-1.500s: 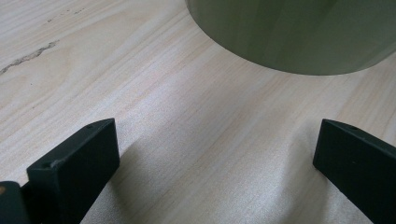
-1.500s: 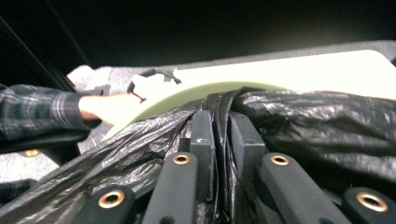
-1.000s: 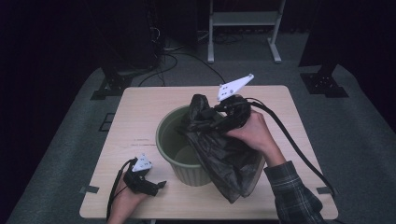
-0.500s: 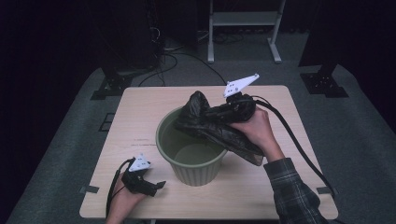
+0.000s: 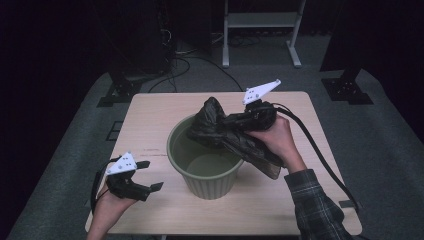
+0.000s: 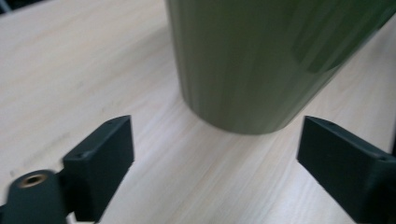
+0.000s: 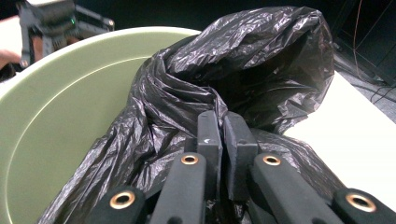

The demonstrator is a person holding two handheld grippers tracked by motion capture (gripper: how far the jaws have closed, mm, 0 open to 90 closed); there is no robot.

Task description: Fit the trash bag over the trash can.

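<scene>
A ribbed green bin stands in the middle of the wooden table. A crumpled black plastic bag is bunched over the bin's far right rim. My right gripper points left into the bag. In the right gripper view its jaws have just closed and pinch a fold of the bag above the bin. My left gripper hovers left of the bin, open. Its jaws have just narrowed slightly. Nothing is between them, and they face the bin's wall.
The right gripper's cable trails over the table's right side. A white metal stand and floor cables lie beyond the far edge. Dark stand bases flank the table on the grey carpet.
The bag, hanging down the bin's near right side before, is now gathered up over the rim in the right gripper. The left gripper has risen off the table.
</scene>
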